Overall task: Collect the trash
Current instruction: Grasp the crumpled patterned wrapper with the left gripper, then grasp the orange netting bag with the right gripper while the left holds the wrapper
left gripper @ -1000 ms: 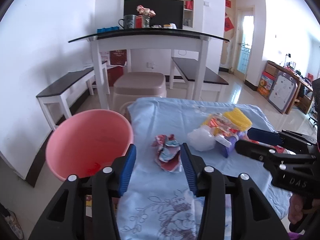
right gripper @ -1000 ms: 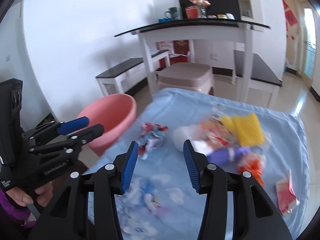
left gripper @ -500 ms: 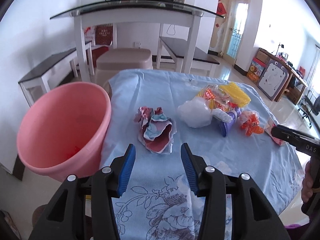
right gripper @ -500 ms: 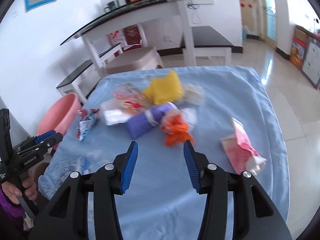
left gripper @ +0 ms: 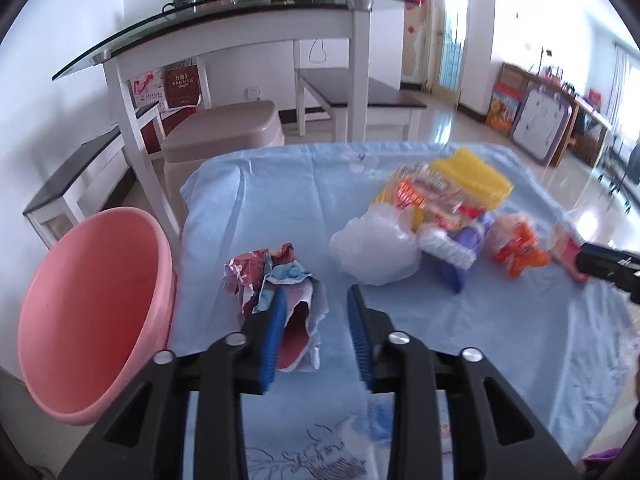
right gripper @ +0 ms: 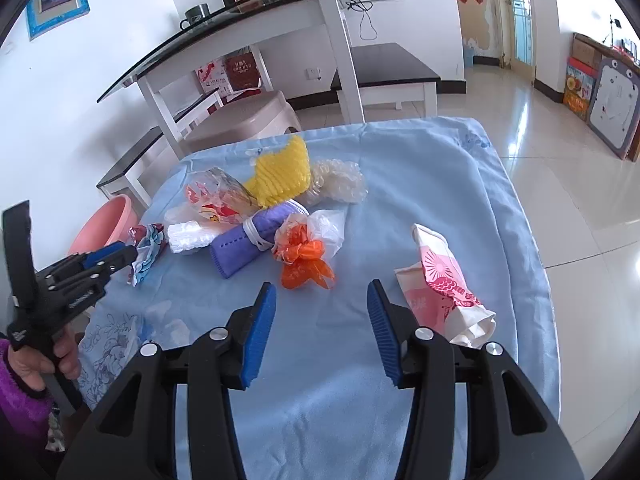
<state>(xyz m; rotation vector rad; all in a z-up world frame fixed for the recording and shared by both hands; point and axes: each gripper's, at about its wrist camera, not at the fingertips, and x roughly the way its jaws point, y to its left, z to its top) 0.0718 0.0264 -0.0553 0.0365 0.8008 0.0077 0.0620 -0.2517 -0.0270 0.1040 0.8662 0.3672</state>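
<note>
A crumpled red, white and blue wrapper (left gripper: pixel 276 276) lies on the blue cloth (left gripper: pixel 280 208) near the pink bucket (left gripper: pixel 92 320). My left gripper (left gripper: pixel 316 292) is down over it with its jaws closing. The wrapper sits between them against the left pad (left gripper: pixel 274 332), clear of the right one. In the right wrist view my right gripper (right gripper: pixel 321 285) hangs open and empty over the cloth, between an orange bag (right gripper: pixel 306 266) and a pink-and-white paper bag (right gripper: pixel 444 288). The left gripper (right gripper: pixel 116 254) shows there at the wrapper (right gripper: pixel 148 246).
Further trash lies mid-table: a white plastic bag (left gripper: pixel 372 248), yellow foam netting (right gripper: pixel 282 174), a purple roll (right gripper: pixel 240 246) and clear film (right gripper: pixel 340 182). The bucket stands beside the table's left edge. Behind are a beige stool (left gripper: pixel 224 132), a glass-topped table (left gripper: pixel 240 20) and benches.
My left gripper came forward and down onto the wrapper and its jaws narrowed. My right gripper swung right and lower, from the wrapper side to the orange and pink bags.
</note>
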